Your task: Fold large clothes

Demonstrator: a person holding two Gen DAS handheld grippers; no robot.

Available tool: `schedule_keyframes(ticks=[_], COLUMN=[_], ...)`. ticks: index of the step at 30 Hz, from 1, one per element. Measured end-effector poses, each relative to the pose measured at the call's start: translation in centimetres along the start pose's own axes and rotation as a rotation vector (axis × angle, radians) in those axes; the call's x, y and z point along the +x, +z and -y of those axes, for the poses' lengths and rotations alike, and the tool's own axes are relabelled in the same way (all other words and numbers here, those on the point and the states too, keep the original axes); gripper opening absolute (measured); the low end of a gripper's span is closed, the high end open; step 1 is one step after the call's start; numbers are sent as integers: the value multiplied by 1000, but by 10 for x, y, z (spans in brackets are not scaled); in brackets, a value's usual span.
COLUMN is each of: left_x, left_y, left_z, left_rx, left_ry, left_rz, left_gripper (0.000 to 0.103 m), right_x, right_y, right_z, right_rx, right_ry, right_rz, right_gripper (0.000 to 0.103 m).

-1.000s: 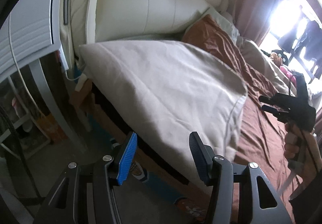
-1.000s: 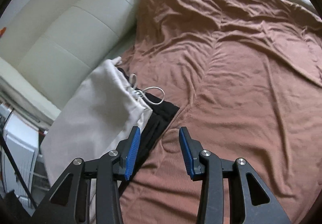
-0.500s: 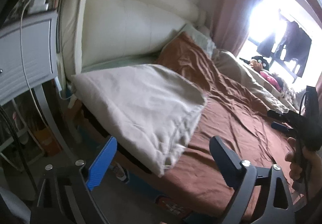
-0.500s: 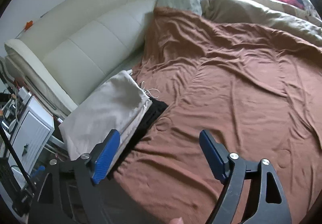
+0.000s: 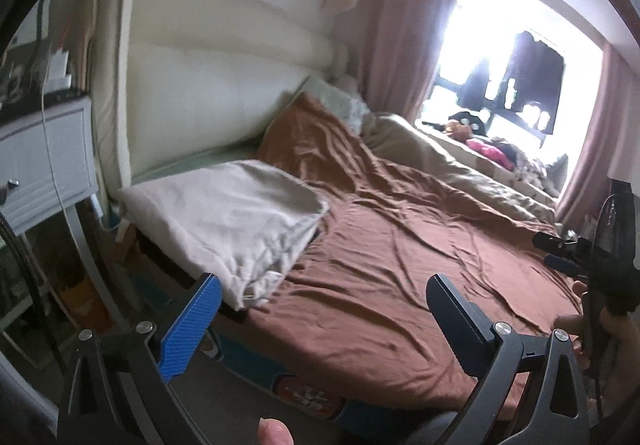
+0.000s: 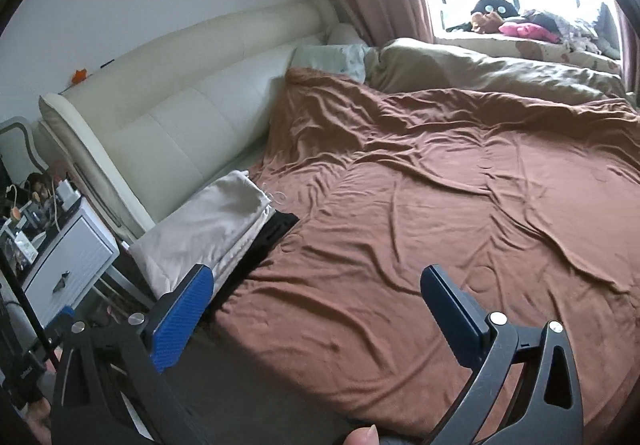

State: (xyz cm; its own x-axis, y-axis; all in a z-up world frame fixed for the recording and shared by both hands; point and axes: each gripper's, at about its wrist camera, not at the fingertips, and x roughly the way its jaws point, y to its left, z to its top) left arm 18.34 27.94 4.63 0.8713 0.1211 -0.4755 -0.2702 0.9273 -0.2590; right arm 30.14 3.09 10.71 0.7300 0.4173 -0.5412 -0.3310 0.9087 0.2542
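Note:
A folded beige garment (image 5: 232,213) (image 6: 208,229) lies at the near left corner of the bed, on top of a black garment (image 6: 276,233). My left gripper (image 5: 320,279) hovers above the bed's near edge, its jaws opening wide with nothing between them. My right gripper (image 6: 315,269) is also held back from the bed, its jaws opening and empty. In the left wrist view the right gripper (image 5: 546,251) shows at the far right edge, held in a hand. Neither gripper touches the clothes.
A wrinkled brown sheet (image 6: 440,205) covers the bed. A cream padded headboard (image 5: 208,85) runs along the left. A white nightstand (image 6: 72,261) with clutter stands by the bed corner. A beige duvet (image 6: 500,73) and pink curtains (image 5: 400,25) lie toward the bright window.
Both grippers have pulled back and up from the folded beige garment, and their jaws have gone from narrow to wide. The garment stays on the bed corner.

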Motion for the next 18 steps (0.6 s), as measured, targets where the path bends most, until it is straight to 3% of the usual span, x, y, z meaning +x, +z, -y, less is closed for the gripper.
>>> schedule_keyframes(ticks=[7, 18], left_x=[-30, -67], left_y=[-17, -47], left_z=[38, 67], left_rx=[70, 130], left_ry=[-46, -93], left_rz=[24, 56], left_gripper=[103, 103], right_x=[-50, -121], right_y=[-31, -83], right_z=[13, 25], right_rx=[-7, -19], right_ry=[-32, -67], right_rz=[22, 91], right_gripper=[103, 103])
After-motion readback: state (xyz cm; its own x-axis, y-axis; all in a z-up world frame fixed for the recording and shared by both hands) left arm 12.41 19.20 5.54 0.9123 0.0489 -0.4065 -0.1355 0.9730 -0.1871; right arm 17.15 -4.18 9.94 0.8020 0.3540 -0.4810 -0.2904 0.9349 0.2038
